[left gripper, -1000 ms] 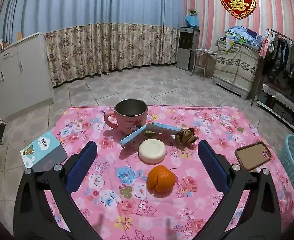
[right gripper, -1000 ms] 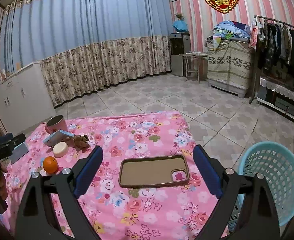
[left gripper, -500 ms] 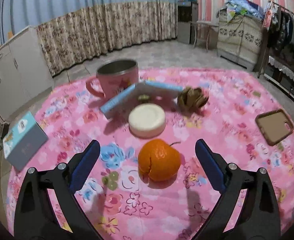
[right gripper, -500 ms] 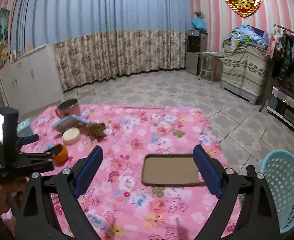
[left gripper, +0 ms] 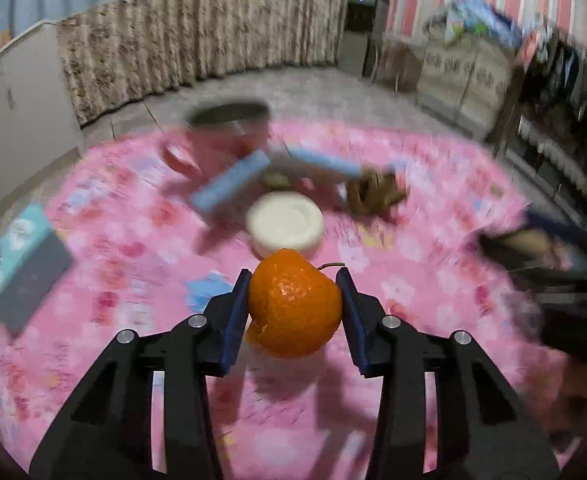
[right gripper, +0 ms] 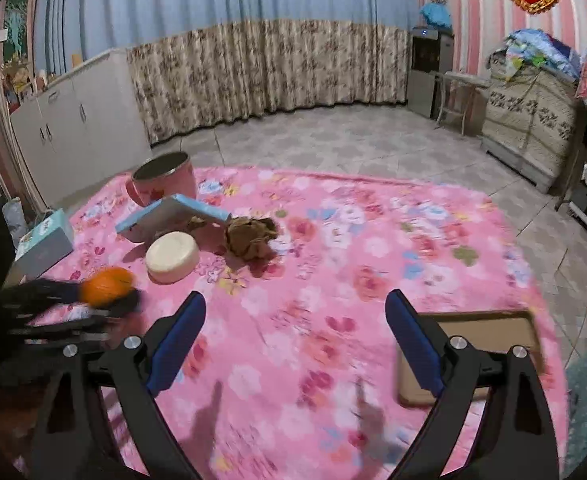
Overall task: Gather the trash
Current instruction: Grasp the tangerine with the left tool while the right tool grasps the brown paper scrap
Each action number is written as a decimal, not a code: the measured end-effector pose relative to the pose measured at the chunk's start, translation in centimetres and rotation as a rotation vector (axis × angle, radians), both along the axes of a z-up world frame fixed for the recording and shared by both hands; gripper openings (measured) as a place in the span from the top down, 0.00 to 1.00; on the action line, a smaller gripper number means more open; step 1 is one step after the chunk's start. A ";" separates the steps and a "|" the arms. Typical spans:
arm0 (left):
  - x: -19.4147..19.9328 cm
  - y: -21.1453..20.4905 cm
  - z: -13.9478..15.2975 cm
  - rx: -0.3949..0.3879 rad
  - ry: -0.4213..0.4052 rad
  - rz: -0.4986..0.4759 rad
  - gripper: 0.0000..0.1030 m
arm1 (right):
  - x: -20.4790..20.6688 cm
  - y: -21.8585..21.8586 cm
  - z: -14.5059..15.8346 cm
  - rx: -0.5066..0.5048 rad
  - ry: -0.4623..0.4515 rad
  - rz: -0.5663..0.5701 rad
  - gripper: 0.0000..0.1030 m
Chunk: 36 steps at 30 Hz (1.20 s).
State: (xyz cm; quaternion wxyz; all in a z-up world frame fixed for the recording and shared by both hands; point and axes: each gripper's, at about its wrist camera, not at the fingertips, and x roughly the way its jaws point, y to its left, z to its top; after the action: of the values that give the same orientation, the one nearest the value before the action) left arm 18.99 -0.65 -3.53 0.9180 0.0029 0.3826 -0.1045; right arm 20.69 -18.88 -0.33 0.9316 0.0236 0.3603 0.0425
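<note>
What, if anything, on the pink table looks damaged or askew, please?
The orange has split peel at its lower left. The blue-edged booklet stands tented rather than flat, beside crumpled brown paper.

A pink flowered cloth (right gripper: 333, 240) is covering the table. An orange fruit (left gripper: 294, 303) is glowing between blue pads (left gripper: 237, 312). A cream round lid (right gripper: 172, 257), pink cup (right gripper: 165, 178), light-blue box (right gripper: 173, 216) and brown crumpled paper (right gripper: 251, 236) are showing toward the far left corner.
</note>
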 end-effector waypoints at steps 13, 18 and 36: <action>1.6 7.4 2.9 -0.093 -0.103 0.109 0.60 | 10.0 4.1 -3.7 -0.031 0.136 -0.002 0.21; 1.9 7.2 2.7 -0.092 -0.101 0.117 0.60 | 10.9 4.2 -4.3 -0.013 0.162 0.018 0.57; -5.6 -5.0 6.4 -0.084 -0.202 -0.139 0.59 | -14.9 -15.9 7.7 0.085 -0.181 -0.201 0.57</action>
State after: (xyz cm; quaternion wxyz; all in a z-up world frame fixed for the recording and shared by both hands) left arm 13.39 -5.69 2.92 0.9417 0.0017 0.2824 -0.1830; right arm 5.76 -34.74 7.39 0.9579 0.0950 0.2687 -0.0341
